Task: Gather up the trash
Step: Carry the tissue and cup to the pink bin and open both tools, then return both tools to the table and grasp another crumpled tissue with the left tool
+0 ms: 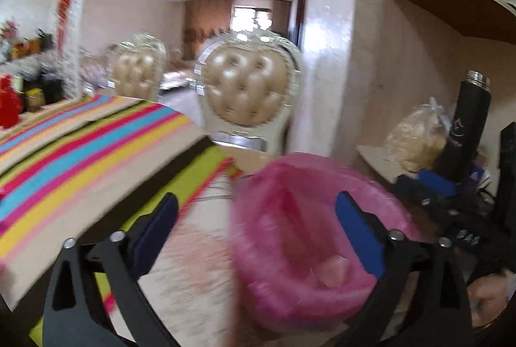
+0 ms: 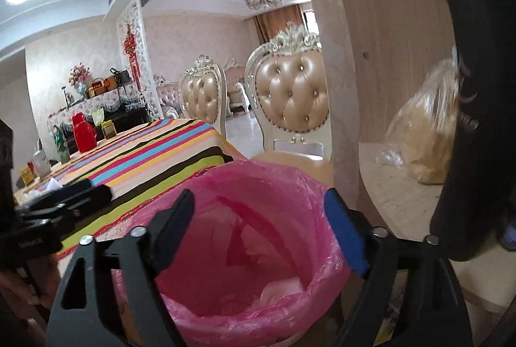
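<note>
Right wrist: black flask [image 2: 467, 89] lettering (blurred) perhaps unreadable.

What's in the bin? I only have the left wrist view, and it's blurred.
Observer: The right wrist view is sharp: pale crumpled trash lies at the bottom of the pink bag.
Operator: Is the right gripper holding anything?
Observer: No. The right gripper is open over the bag's mouth, with nothing gripped.
Operator: Anything crowding it?
Observer: A black bottle stands close on its right.
</note>
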